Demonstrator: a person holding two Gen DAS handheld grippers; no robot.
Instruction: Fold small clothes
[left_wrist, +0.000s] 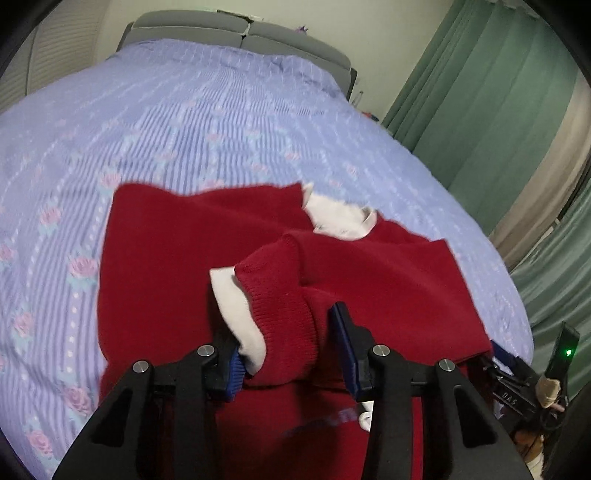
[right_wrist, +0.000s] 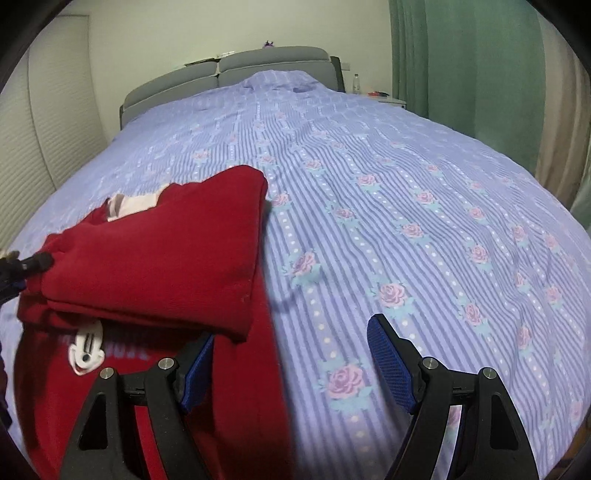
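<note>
Around: grey padded headboard (right_wrist: 229, 70) at far end of bed, green curtains (left_wrist: 480, 92) on the right side, a beige curtain strip (left_wrist: 546, 177) between the green panels, slatted white closet door (right_wrist: 44, 147) on the left. Small bottle (right_wrist: 355, 83) on the nightstand (right_wrist: 388, 99) beside the headboard, tiny, details unreadable. Small purple item on top of the headboard, too small to name.

Red knit sweater (left_wrist: 177, 258) lies on the near part of the bedspread (right_wrist: 406, 221), left of centre in the right wrist view. White collar (left_wrist: 340, 218) shows at the neck. One sleeve is folded over the body; its ribbed cuff (left_wrist: 280, 314) with a white inner cuff (left_wrist: 236, 314) sticks up between the left gripper (left_wrist: 286, 347) fingers. Left gripper jaws wide apart, cuff sitting in the gap, left pad touching the white cuff, right pad clear of the knit, so not clamped. White cartoon patch (right_wrist: 86, 350) and blurred blue lettering on the sweater front, partly covered by the folded layer.

Right gripper (right_wrist: 291, 365) jaws spread wide, gripping nothing; left finger over the sweater's right edge, right finger over bare bedspread. The right gripper also shows at the right edge of the left wrist view, green LED lit.

Surface: lilac striped bedspread with pink rose print, slightly wrinkled. Pale walls, dim light.
</note>
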